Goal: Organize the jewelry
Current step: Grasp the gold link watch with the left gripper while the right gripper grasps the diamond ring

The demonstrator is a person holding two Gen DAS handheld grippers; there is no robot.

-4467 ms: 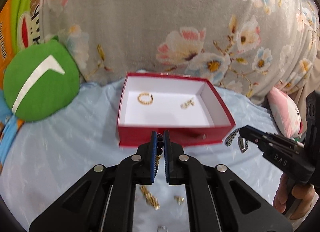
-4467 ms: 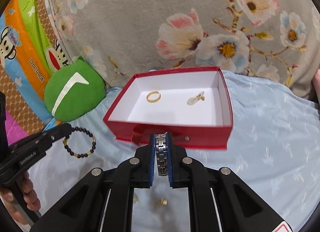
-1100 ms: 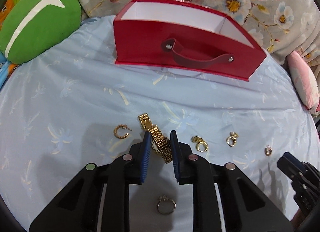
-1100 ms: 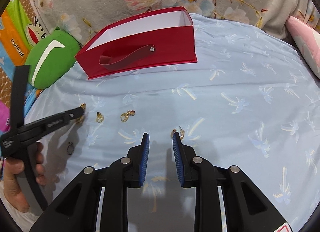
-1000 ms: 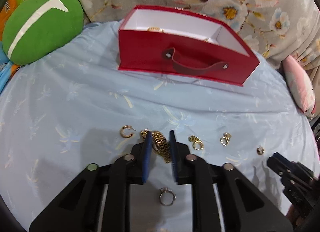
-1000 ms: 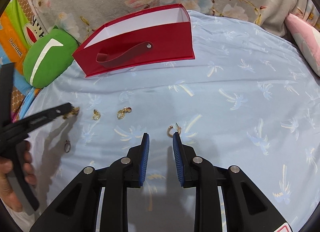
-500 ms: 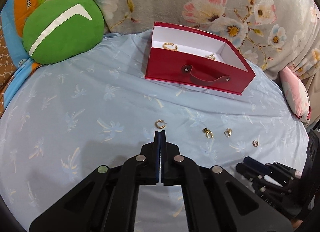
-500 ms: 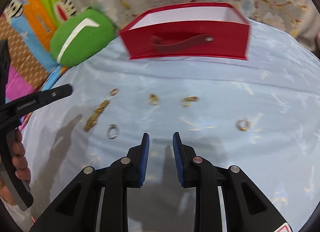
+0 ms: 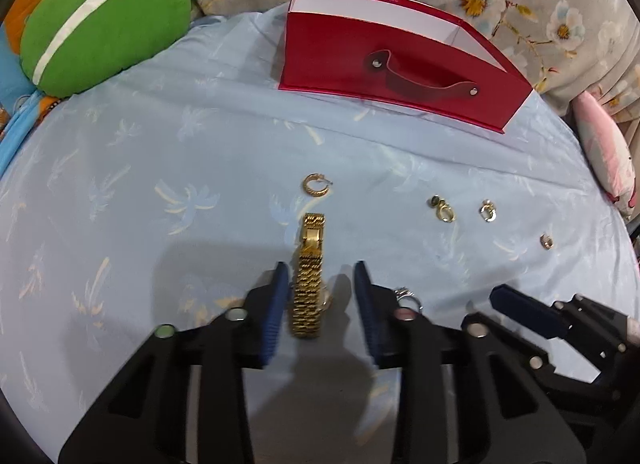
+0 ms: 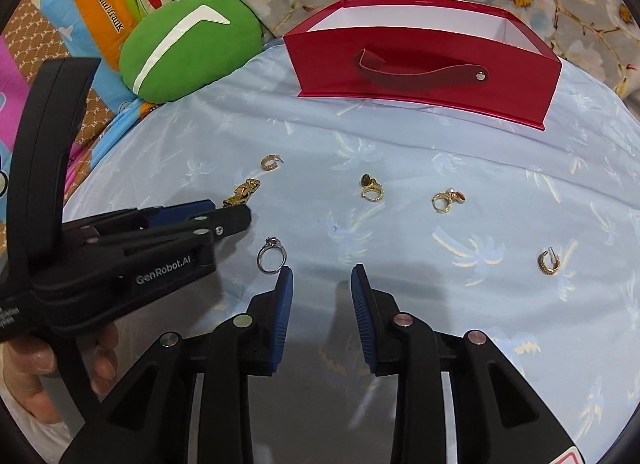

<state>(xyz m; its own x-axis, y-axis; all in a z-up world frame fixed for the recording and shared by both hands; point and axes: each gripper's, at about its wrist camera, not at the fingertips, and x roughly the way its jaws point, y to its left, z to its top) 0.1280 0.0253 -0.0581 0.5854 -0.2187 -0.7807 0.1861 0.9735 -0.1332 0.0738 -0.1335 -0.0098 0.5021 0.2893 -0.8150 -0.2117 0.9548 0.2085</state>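
A gold link bracelet (image 9: 309,284) lies on the light blue sheet (image 9: 160,184) between the jaws of my left gripper (image 9: 320,278), close to the left pad. Those jaws are opening and the pads do not press on it. My right gripper (image 10: 321,276) is also opening, with only sheet between its fingers. A silver ring (image 10: 271,254) lies just left of its left fingertip. The red box (image 9: 400,60) with a strap handle stands at the back. From the right wrist view, the left gripper (image 10: 228,213) hovers over the bracelet (image 10: 244,192).
Gold earrings lie scattered: a hoop (image 9: 316,185), two ornate ones (image 10: 371,188) (image 10: 446,199) and a hoop (image 10: 548,262) at the right. A green cushion (image 9: 100,16) sits back left, a pink pillow (image 9: 608,152) at the right. A hand (image 10: 32,364) holds the left gripper.
My left gripper was shut and higher half a second ago; it has dropped and opened around the gold bracelet. The right gripper swung left to beside the silver ring and its jaws widened a little.
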